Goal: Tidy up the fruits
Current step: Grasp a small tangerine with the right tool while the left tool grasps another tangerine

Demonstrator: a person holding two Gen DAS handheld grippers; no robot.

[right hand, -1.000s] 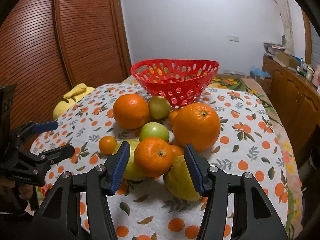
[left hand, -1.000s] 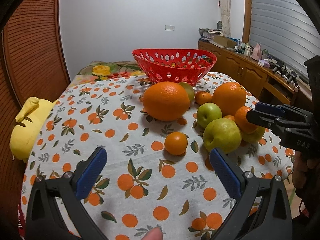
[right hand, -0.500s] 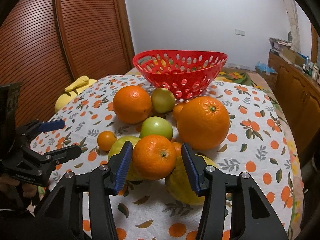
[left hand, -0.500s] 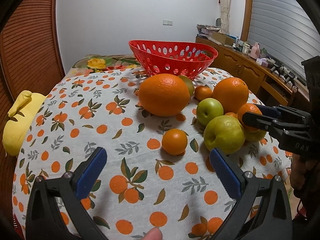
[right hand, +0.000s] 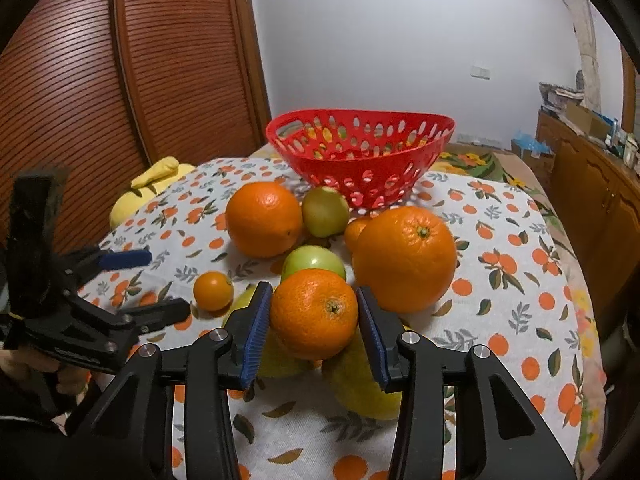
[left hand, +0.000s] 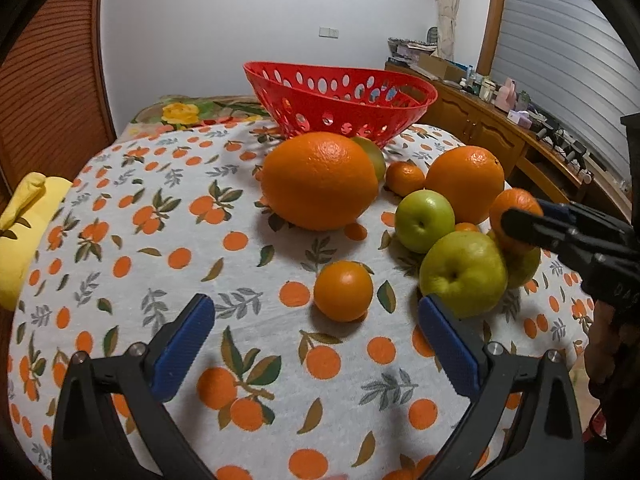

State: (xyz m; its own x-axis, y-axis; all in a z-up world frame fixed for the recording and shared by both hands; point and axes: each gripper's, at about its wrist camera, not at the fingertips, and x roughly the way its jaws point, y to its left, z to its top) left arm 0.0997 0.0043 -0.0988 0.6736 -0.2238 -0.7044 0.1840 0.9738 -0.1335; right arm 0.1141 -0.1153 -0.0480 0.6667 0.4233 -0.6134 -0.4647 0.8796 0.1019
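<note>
A red perforated basket [left hand: 340, 96] [right hand: 360, 152] stands at the back of the table. In front of it lies a cluster of oranges and green apples. My right gripper [right hand: 314, 316] is shut on a medium orange [right hand: 314, 312] that sits atop two yellow-green fruits; it also shows in the left wrist view [left hand: 516, 216]. My left gripper [left hand: 316, 340] is open and empty, just short of a small orange [left hand: 343, 291] [right hand: 213, 290]. Two large oranges [left hand: 320, 180] [right hand: 404, 258] and a green apple [left hand: 425, 220] lie behind.
An orange-print tablecloth [left hand: 160, 240] covers the round table. A yellow plush toy [left hand: 24, 220] lies at its left edge. A wooden sideboard [left hand: 500, 136] with clutter stands to the right, a slatted wooden door [right hand: 120, 80] to the left.
My right gripper has closed in onto the medium orange. My left gripper has moved forward toward the small orange and stays open.
</note>
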